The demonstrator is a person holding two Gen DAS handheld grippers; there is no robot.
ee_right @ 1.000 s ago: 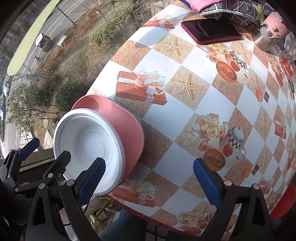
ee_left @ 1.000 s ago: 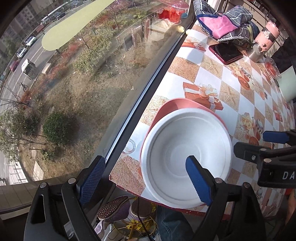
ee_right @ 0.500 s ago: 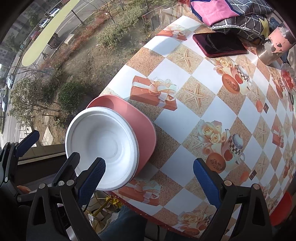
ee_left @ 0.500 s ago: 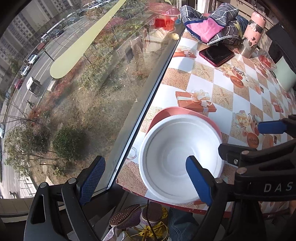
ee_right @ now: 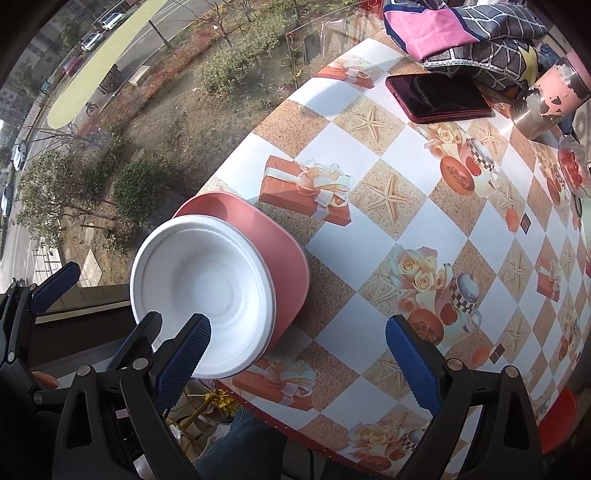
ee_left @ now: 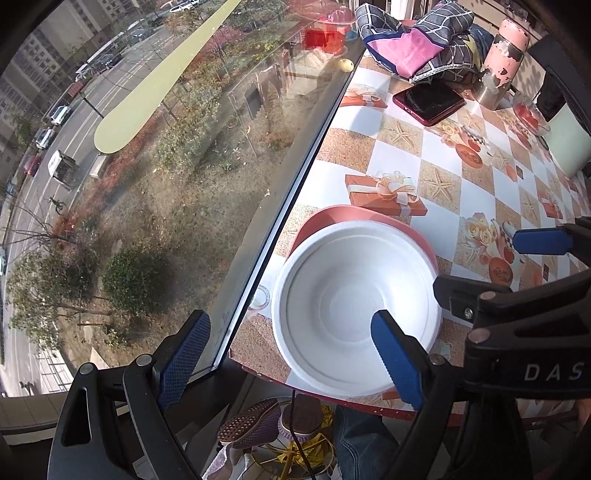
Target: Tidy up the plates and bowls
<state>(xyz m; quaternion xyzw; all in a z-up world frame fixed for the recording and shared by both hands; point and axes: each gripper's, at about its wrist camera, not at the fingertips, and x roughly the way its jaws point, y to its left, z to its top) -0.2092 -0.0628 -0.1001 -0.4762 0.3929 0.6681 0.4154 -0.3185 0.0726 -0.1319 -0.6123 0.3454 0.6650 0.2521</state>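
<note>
A white bowl (ee_left: pixel 354 306) sits on a pink plate (ee_left: pixel 369 216) at the near left corner of the patterned table (ee_left: pixel 436 155), beside the window. Both show in the right wrist view too: the bowl (ee_right: pixel 203 291) on the plate (ee_right: pixel 284 258). My left gripper (ee_left: pixel 291 354) is open and empty, above and short of the bowl, its right finger over the bowl's near rim. My right gripper (ee_right: pixel 295 354) is open and empty above the table's near edge, right of the bowl. The left gripper also shows at the left edge of the right wrist view (ee_right: pixel 107 299).
A dark red phone (ee_right: pixel 439 98), a folded cloth (ee_right: pixel 465 29), a pink and metal cup (ee_right: pixel 546 99) and a small glass dish (ee_right: pixel 572 170) lie at the far side. The window glass (ee_left: pixel 207 184) runs along the table's left edge. A red stool (ee_right: pixel 557 421) stands low right.
Both grippers have pulled back and up from the bowl and plate, which now look smaller. The bowl and plate have not moved. Both grippers stay open.
</note>
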